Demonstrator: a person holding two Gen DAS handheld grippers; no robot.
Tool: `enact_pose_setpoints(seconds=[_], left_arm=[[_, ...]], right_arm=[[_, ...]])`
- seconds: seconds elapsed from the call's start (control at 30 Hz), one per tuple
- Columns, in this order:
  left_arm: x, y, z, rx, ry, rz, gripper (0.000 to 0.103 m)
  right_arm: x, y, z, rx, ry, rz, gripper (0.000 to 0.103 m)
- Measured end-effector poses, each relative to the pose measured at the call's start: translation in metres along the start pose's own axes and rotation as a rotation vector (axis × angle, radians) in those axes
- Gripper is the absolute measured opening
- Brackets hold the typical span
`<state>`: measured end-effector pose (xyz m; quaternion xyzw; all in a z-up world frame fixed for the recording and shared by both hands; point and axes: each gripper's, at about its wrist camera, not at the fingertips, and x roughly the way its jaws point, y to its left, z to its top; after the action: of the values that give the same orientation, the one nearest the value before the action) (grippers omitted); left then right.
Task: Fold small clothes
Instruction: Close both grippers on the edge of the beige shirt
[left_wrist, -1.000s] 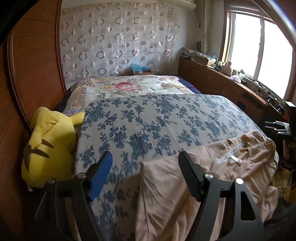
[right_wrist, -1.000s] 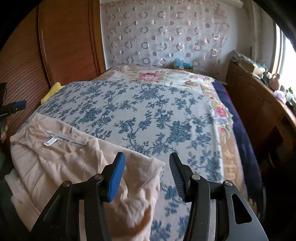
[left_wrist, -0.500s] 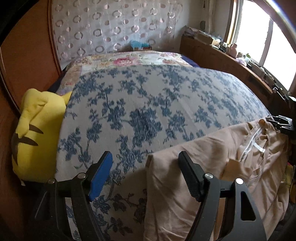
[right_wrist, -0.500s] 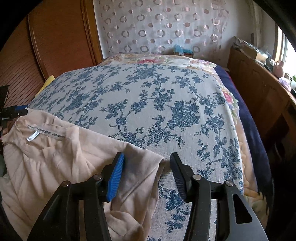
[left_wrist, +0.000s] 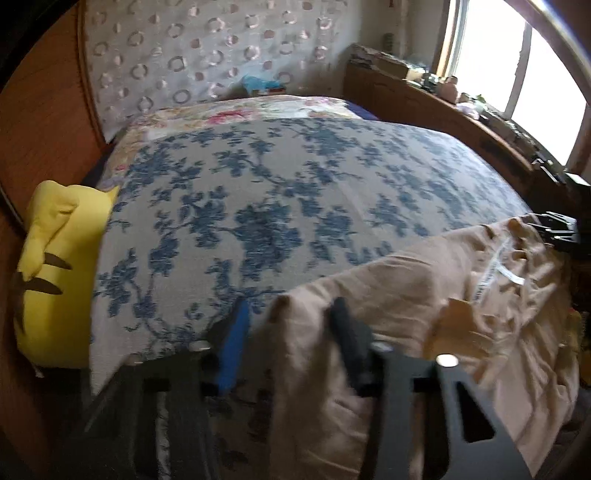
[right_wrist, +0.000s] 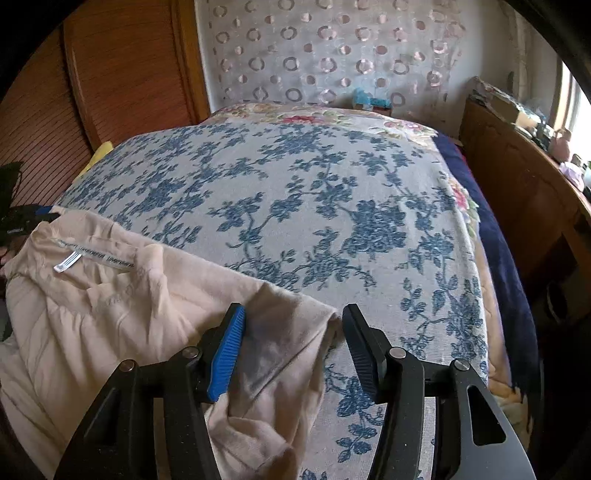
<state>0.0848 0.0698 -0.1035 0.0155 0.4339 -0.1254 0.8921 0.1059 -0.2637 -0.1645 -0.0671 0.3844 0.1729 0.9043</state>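
Note:
A beige top (left_wrist: 424, 288) (right_wrist: 110, 314) lies crumpled over the near edge of the bed, with its white neck label (right_wrist: 66, 264) facing up. My left gripper (left_wrist: 291, 347) straddles the top's left corner. Its fingers stand partly closed in and still apart, and the frame is blurred. My right gripper (right_wrist: 295, 350) is open around the top's right corner, which lies between the blue and black fingers (right_wrist: 364, 350). Each gripper shows at the far edge of the other's view.
A blue floral bedspread (right_wrist: 314, 203) covers the bed. A yellow plush toy (left_wrist: 55, 258) lies at the left bedside against a wooden panel. A wooden cabinet (right_wrist: 517, 192) with small items runs along the right side under the window. A dark blue blanket (right_wrist: 498, 258) hangs at the right edge.
Both grippers have come lower and closer to the top's corners. The left fingers have narrowed their gap around the left corner. The right fingers keep the same spread.

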Motion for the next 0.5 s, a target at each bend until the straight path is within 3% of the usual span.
enact_pose_setpoints(seconds=[0.03,0.1,0.13,0.23,0.5], left_arm=[[0.000,-0.001,0.000,0.001,0.003,-0.013,0.031],[-0.001,-0.003,0.000,0.001,0.006,-0.032,0.018],[-0.001,-0.005,0.000,-0.001,0.005,-0.041,0.015],[-0.012,-0.010,-0.002,-0.008,-0.031,-0.044,0.011],[-0.122,-0.020,0.006,-0.072,-0.321,-0.087,0.010]], right_arm=[[-0.001,0.001,0.001,-0.005,0.001,0.014,0.042],[-0.001,0.005,0.001,-0.024,0.006,0.051,0.017],[-0.002,0.009,0.000,-0.035,0.010,0.069,0.014],[-0.008,0.015,0.001,-0.051,0.003,0.088,0.010],[-0.113,0.029,0.021,-0.063,-0.233,0.136,0.009]])
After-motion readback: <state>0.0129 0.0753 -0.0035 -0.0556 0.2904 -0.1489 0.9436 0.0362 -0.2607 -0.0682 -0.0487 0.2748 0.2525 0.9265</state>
